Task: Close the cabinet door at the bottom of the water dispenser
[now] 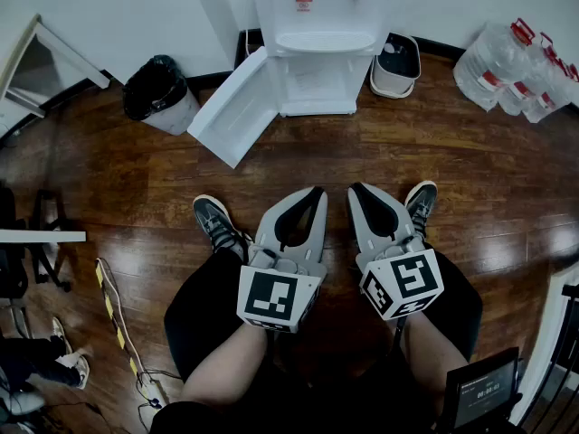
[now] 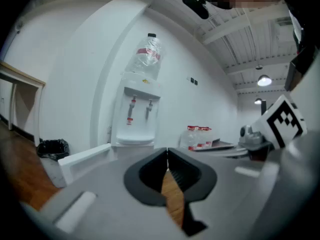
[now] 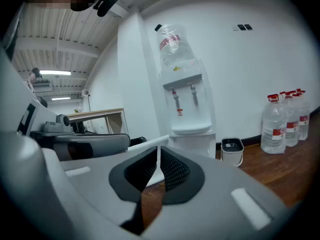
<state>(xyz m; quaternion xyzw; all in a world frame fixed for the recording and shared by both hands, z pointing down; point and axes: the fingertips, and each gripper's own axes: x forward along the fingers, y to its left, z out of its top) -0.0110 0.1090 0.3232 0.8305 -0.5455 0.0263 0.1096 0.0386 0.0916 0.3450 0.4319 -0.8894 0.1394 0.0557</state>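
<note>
cabinet door [image 1: 231,107] open; btl [image 3: 172,44] on top: gripper views only.

The water dispenser [image 1: 317,34] stands against the far wall, its cabinet door [image 1: 231,107] swung out to its left over the floor [image 1: 434,152]. A bin [image 1: 158,93] sits left of the door, near it. A pail [image 1: 395,66] stands just beside the dispenser's right side, with water bottles [image 1: 516,70] farther right by the wall. The left hand-held gripper [image 1: 316,191] and the right hand-held gripper [image 1: 355,188] lie side by side before the dispenser, well apart from it, between two shoes [image 1: 215,224].
</note>
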